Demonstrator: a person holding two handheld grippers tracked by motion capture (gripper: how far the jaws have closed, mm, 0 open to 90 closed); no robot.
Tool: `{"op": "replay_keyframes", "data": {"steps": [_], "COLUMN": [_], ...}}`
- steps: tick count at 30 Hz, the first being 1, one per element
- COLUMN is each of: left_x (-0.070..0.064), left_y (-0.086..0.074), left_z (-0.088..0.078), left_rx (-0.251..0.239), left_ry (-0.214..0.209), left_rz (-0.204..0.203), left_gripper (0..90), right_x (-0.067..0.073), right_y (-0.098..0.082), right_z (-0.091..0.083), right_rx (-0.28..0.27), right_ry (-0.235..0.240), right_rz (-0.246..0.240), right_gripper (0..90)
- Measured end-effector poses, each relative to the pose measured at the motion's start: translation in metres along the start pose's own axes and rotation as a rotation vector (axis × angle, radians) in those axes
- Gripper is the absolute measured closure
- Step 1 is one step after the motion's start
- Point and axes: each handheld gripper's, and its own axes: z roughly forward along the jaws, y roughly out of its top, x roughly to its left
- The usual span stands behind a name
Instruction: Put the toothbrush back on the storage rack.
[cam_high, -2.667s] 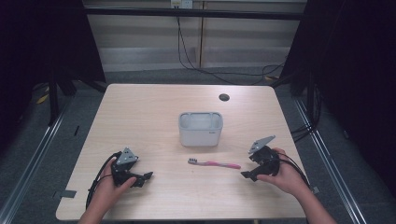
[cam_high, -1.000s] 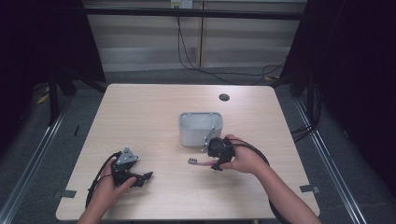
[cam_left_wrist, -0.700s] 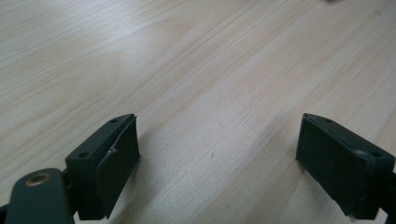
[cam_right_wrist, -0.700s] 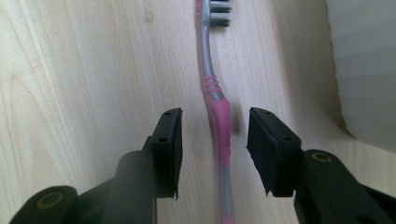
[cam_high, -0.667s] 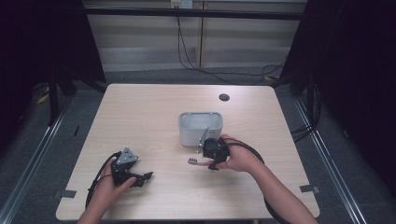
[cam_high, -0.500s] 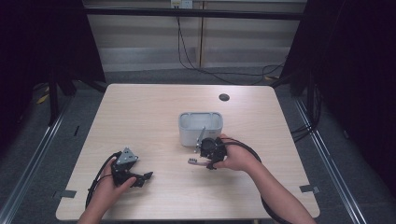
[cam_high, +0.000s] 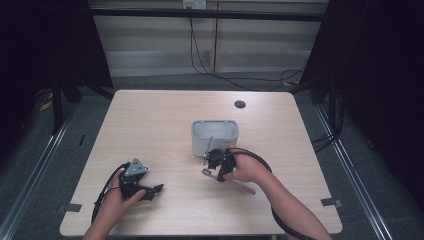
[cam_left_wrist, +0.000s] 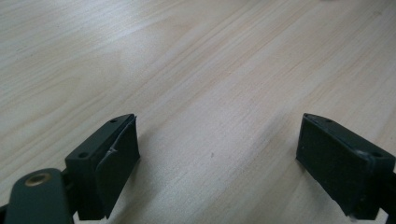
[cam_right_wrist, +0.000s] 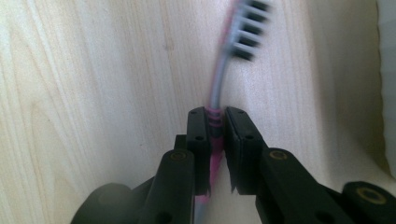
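The pink toothbrush (cam_right_wrist: 215, 100) is found on the wooden table (cam_high: 150, 125), just at 6 o'clock of the grey container (cam_high: 215, 135) that stands near the table's middle. In the high view its pink handle (cam_high: 242, 186) is seen running out toward 4 o'clock from under the right hand (cam_high: 247, 170), while the bristled head lies toward 10 o'clock, close to the container's near wall.

The right gripper (cam_right_wrist: 217, 122) is closed on the toothbrush: its jaws have just been closing, and the neck of the brush is clamped between them. In the right gripper view the two black pads are pressed against the striped grey-and-pink part of the neck from either side, so that the brush passes straight up the middle between the fingers (cam_right_wrist: 198, 135). The head with its grey bristles is seen beyond the fingertips at 12 o'clock, slightly blurred, and the pink handle is seen below the pads at 6 o'clock. Whether the brush is lifted from the wood cannot be told.

The left gripper (cam_left_wrist: 219, 158) is held low over bare table near the 7 o'clock corner, well apart from the toothbrush. Its jaws are spread wide, and nothing is held between them.
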Motion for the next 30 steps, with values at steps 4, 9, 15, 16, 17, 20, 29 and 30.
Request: {"op": "replay_keyframes", "data": {"steps": [4, 9, 15, 16, 17, 20, 29, 30], "left_x": [0.000, 0.000, 0.000, 0.000, 0.000, 0.000, 0.000, 0.000], "left_y": [0.000, 0.000, 0.000, 0.000, 0.000, 0.000, 0.000, 0.000], "left_z": [0.000, 0.000, 0.000, 0.000, 0.000, 0.000, 0.000, 0.000], "left_rx": [0.002, 0.000, 0.000, 0.001, 0.000, 0.000, 0.002, 0.001], "left_ry": [0.002, 0.000, 0.000, 0.001, 0.000, 0.000, 0.002, 0.001], "left_rz": [0.000, 0.000, 0.000, 0.000, 0.000, 0.000, 0.000, 0.000], "left_gripper": [12.6, 12.6, 12.6, 12.6, 12.6, 12.6, 12.6, 12.6], "right_x": [-0.001, -0.002, -0.005, -0.006, -0.006, -0.007, -0.007, -0.008], "right_y": [-0.004, -0.009, -0.016, -0.017, -0.019, -0.023, -0.032, -0.035], "right_z": [0.000, -0.005, -0.020, -0.023, -0.029, -0.036, -0.056, -0.060], "right_rx": [-0.034, -0.085, -0.149, -0.160, -0.188, -0.213, -0.321, -0.349], "right_ry": [0.000, 0.000, 0.000, 0.001, 0.002, -0.003, -0.020, -0.020], "right_rz": [0.024, 0.054, 0.076, 0.084, 0.111, 0.116, 0.131, 0.142], "right_gripper": [81.1, 81.2, 81.3, 81.3, 81.3, 81.3, 81.3, 81.3]}}
